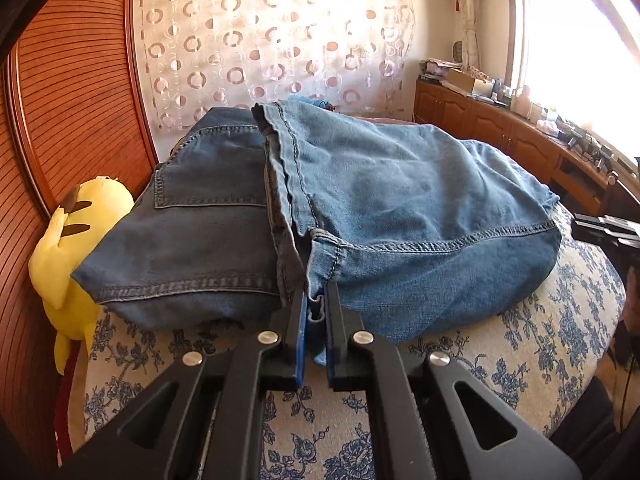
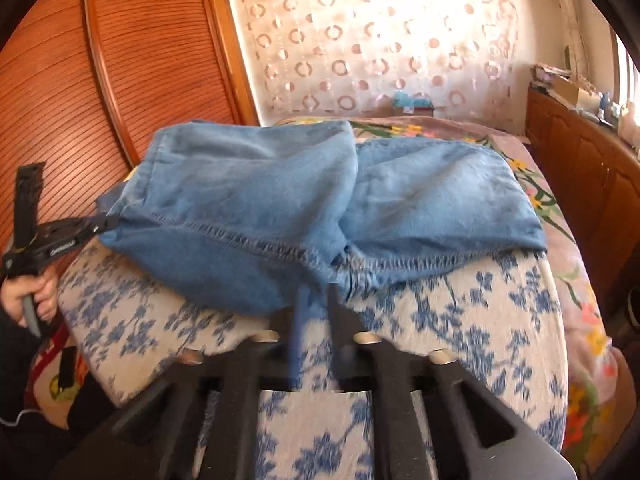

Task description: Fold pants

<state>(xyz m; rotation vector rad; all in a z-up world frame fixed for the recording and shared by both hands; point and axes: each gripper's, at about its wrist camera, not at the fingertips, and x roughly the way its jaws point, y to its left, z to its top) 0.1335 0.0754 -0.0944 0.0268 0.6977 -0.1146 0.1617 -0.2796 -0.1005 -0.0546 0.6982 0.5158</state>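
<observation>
Blue jeans (image 1: 400, 200) lie folded in a thick bundle on a cushion with a blue floral cover (image 1: 520, 340). The darker back-pocket side is on the left and a paler leg is laid over it on the right. My left gripper (image 1: 316, 308) is shut on a seamed edge of the denim at the bundle's near side. From the right wrist the same jeans (image 2: 260, 200) show, with the left gripper (image 2: 106, 222) pinching their left corner. My right gripper (image 2: 316, 300) is blurred. Its jaws stand apart at the near stitched edge and do not press on the cloth.
A yellow plush toy (image 1: 68, 248) leans against the ribbed wooden panel (image 1: 80, 100) on the left. A low wooden cabinet (image 1: 500, 128) with clutter runs under the window on the right. A person's hand (image 2: 28, 300) holds the left tool. A pink flowered bedspread (image 2: 540, 200) lies behind.
</observation>
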